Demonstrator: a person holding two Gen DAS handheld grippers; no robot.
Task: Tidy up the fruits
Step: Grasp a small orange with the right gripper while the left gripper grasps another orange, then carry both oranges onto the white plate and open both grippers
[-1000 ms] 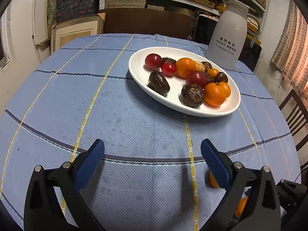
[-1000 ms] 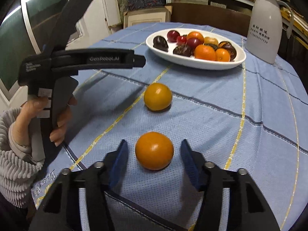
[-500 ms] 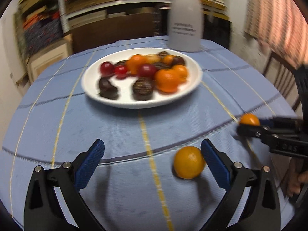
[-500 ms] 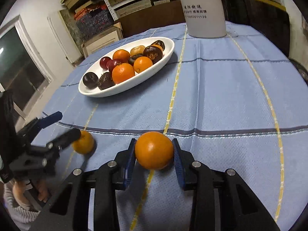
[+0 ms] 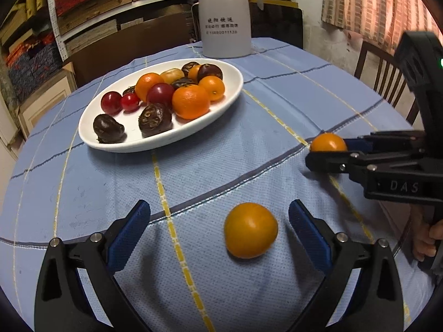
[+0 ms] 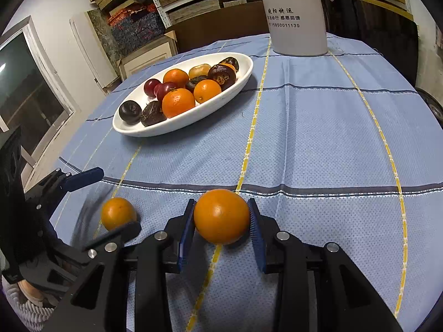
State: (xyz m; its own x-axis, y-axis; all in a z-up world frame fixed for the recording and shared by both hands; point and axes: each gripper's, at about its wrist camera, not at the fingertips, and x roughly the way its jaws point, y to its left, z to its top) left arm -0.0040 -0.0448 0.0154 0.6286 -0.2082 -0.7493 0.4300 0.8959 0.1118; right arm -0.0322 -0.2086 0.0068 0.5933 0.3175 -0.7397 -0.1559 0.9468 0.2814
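Observation:
Two loose oranges lie on the blue checked tablecloth. My right gripper [image 6: 221, 217] is shut on one orange [image 6: 221, 215], its blue pads pressing both sides; in the left wrist view this orange [image 5: 328, 142] sits between the right gripper [image 5: 326, 149] fingers at the right. The other orange [image 5: 250, 229] rests on the cloth between the wide-apart blue pads of my open left gripper [image 5: 218, 215], nearer the right pad, touching neither. In the right wrist view that orange [image 6: 118, 213] lies inside the left gripper [image 6: 110, 199]. A white oval plate [image 5: 133, 145] holds oranges, red and dark fruits.
A tall white thermos jug [image 5: 225, 16] stands behind the plate [image 6: 182, 120] at the table's far edge. Shelves with stacked boxes fill the back wall. A wooden chair [image 5: 382, 69] stands at the table's right side. A person's fingers [image 5: 427, 238] hold the right gripper's handle.
My right gripper closed on its orange and then stayed still. My left gripper rolled and swung right, bringing the second orange between its open pads.

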